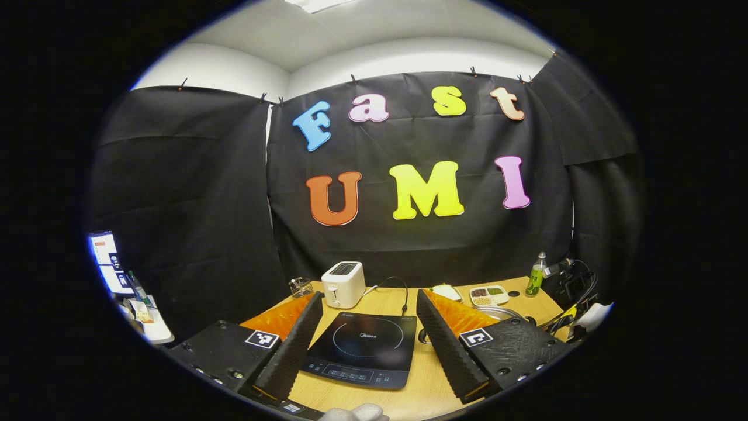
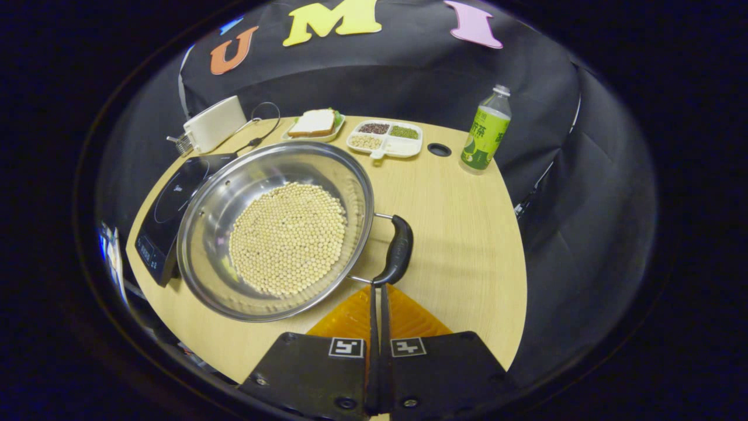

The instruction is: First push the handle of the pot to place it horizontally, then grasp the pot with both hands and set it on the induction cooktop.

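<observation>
The table [image 2: 467,245] holds everything. The big steel pot [image 2: 210,234] full of pale beans sits beside the induction cooktop [image 2: 169,199], its rim overlapping the cooktop's edge, black handle [image 2: 397,248] at 3 o'clock. The right gripper [image 2: 378,290] is pinched closed on nothing, tips right at the handle's lower end. The left gripper [image 1: 369,304] is spread wide over the cooktop. Toaster [image 2: 213,124] sits at 11 o'clock, green bottle [image 2: 485,131] at 1.
</observation>
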{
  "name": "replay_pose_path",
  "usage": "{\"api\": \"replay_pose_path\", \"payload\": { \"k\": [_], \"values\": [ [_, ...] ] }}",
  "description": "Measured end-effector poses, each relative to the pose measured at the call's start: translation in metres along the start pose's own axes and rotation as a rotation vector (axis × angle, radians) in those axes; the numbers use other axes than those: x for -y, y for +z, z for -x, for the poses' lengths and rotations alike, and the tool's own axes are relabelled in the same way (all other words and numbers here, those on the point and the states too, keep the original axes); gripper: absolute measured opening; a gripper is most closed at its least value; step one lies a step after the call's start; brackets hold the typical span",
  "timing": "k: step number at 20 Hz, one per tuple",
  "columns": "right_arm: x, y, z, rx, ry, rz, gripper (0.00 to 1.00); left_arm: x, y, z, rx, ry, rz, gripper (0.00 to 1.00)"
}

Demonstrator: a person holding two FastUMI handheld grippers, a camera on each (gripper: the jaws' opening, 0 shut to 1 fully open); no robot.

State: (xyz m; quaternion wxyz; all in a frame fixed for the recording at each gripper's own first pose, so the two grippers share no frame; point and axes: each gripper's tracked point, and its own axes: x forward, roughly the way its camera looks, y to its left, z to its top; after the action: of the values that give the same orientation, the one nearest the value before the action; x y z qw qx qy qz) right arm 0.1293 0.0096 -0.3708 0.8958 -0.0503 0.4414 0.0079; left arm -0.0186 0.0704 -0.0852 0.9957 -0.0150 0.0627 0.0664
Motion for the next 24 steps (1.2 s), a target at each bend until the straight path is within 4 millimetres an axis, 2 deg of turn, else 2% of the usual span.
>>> {"api": "replay_pose_path", "payload": {
  "k": [2, 8, 10, 13, 15, 17, 18, 21, 22, 23, 24],
  "values": [
    [0.003, 0.003, -0.003, 0.012, -0.005, -0.005, 0.01, -0.001, -0.001, 0.001, -0.009, -0.002, -0.001, 0.96],
    [0.011, 0.01, -0.006, 0.038, -0.043, -0.008, 0.04, -0.004, -0.005, -0.006, -0.007, -0.025, -0.037, 0.96],
    [0.016, 0.008, 0.007, 0.06, -0.078, -0.053, 0.04, -0.001, -0.012, -0.015, -0.013, -0.065, -0.047, 0.96],
    [0.014, 0.006, 0.038, 0.115, -0.117, -0.084, 0.04, -0.001, -0.02, -0.03, -0.018, -0.124, -0.047, 0.96],
    [0.007, 0.004, 0.063, 0.151, -0.135, -0.089, 0.24, 0.0, -0.031, -0.043, -0.033, -0.166, -0.033, 0.96],
    [0.001, 0.003, 0.087, 0.188, -0.168, -0.093, 0.59, 0.007, -0.044, -0.055, -0.055, -0.219, -0.013, 0.96],
    [-0.003, 0.003, 0.096, 0.205, -0.178, -0.095, 0.71, 0.01, -0.05, -0.06, -0.065, -0.25, -0.009, 0.96],
    [-0.015, 0.007, 0.119, 0.272, -0.208, -0.106, 0.87, 0.022, -0.07, -0.073, -0.095, -0.319, 0.002, 0.96],
    [-0.019, 0.007, 0.122, 0.28, -0.206, -0.116, 0.84, 0.027, -0.077, -0.076, -0.111, -0.333, 0.007, 0.96],
    [-0.024, 0.005, 0.121, 0.278, -0.194, -0.126, 0.88, 0.031, -0.086, -0.078, -0.132, -0.338, 0.01, 0.96],
    [-0.03, 0.003, 0.117, 0.274, -0.176, -0.137, 0.96, 0.038, -0.095, -0.082, -0.152, -0.342, 0.02, 0.96]
  ]
}}
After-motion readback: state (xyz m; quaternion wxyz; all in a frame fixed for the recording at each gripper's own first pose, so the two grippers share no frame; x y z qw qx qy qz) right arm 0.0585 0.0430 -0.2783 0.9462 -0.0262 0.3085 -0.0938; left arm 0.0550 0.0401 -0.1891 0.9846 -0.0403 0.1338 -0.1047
